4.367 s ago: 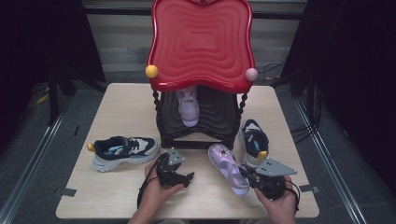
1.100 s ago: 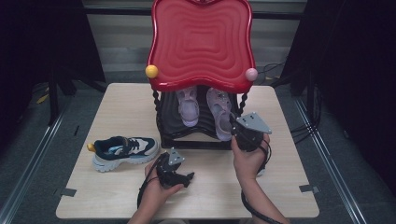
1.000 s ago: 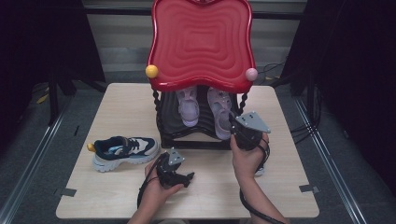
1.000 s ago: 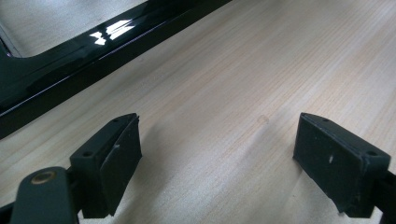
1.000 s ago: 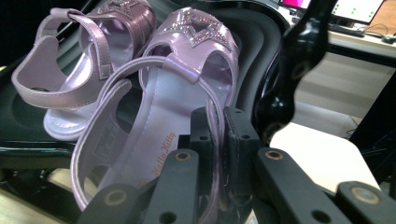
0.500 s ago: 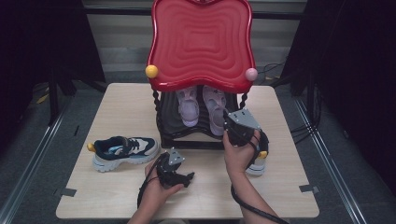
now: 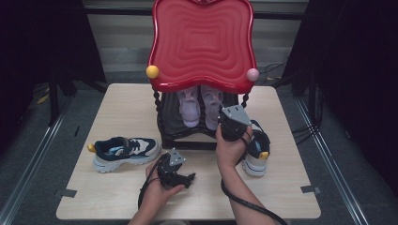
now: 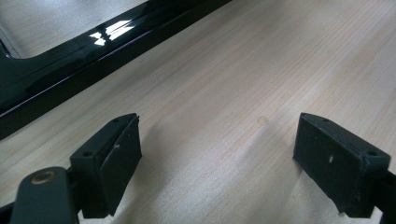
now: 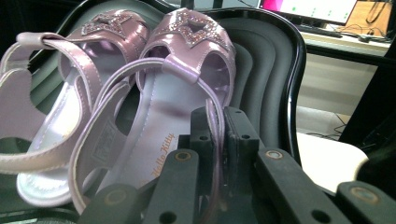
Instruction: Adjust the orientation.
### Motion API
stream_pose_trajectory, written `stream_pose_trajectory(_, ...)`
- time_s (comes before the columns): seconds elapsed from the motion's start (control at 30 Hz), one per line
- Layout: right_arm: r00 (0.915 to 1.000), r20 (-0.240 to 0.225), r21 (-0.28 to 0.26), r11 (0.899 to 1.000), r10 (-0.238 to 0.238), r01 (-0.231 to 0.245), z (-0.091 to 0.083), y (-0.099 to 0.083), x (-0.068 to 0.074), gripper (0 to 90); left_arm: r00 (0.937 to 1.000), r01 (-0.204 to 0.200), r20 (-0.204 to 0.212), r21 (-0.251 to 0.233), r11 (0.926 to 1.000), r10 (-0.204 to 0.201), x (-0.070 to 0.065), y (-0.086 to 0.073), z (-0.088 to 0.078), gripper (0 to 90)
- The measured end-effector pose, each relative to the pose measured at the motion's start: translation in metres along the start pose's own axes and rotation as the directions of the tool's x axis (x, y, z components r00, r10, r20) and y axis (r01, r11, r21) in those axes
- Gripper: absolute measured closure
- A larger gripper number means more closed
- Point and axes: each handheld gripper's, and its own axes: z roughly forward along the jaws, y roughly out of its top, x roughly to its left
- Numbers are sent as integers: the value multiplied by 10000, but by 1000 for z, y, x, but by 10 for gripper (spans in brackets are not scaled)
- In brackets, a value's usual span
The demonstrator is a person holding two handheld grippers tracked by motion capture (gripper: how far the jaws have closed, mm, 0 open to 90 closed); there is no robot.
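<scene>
Two lilac sandals lie side by side on the black sloped shelf (image 7: 170, 123) of a red-topped rack (image 7: 202, 42). My right gripper (image 7: 221, 123) is at the shelf's front right, shut on the thin strap (image 9: 211, 109) of the right sandal (image 7: 212, 101) (image 9: 187, 60). The left sandal (image 7: 189, 107) (image 9: 51, 98) lies free beside it. My left gripper (image 7: 188, 177) (image 8: 217, 163) rests low over the table (image 7: 117, 197) in front of the rack, jaws open with bare wood between them.
A navy and white sneaker (image 7: 124, 151) stands on the table at the left. Its mate (image 7: 257, 151) stands at the right, just beside my right hand. The rack's glossy black base bar (image 8: 70, 70) crosses ahead of the left gripper.
The right sandal has gone from the table's front right up onto the shelf. Over the last second my right hand slid left toward the rack, uncovering the right sneaker. The left hand stayed still.
</scene>
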Motion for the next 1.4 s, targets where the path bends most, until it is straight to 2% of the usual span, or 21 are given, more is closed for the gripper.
stream_pose_trajectory(0.1,9999,153,63,10000,-6,5,5,1,2,827,10000,85,-9,-62,9999,-85,-1,0,0,144)
stream_pose_trajectory(0.23,9996,267,204,9998,-89,83,10,-1,5,827,10000,-2,-1,1,10000,2,0,0,0,144)
stream_pose_trajectory(0.47,9995,274,159,9997,154,-158,18,-2,7,827,10000,-1,0,-1,10000,1,0,0,0,144)
stream_pose_trajectory(0.6,9995,305,172,9998,109,-115,21,-2,9,826,10000,86,-6,-63,9999,-86,-1,0,0,144)
stream_pose_trajectory(0.7,9993,357,193,9998,-109,102,22,-2,11,825,10000,1,1,-3,10000,-1,0,0,0,144)
stream_pose_trajectory(0.87,9990,413,204,9996,-188,180,23,-3,11,820,10000,-9,-3,5,10000,9,0,0,0,144)
stream_pose_trajectory(1.17,9998,160,223,9997,-134,130,23,-5,15,807,10000,-9,2,5,10000,9,0,0,0,144)
stream_pose_trajectory(1.4,9998,-14,210,9996,-185,185,23,-6,12,767,10000,-11,2,20,10000,11,0,0,0,144)
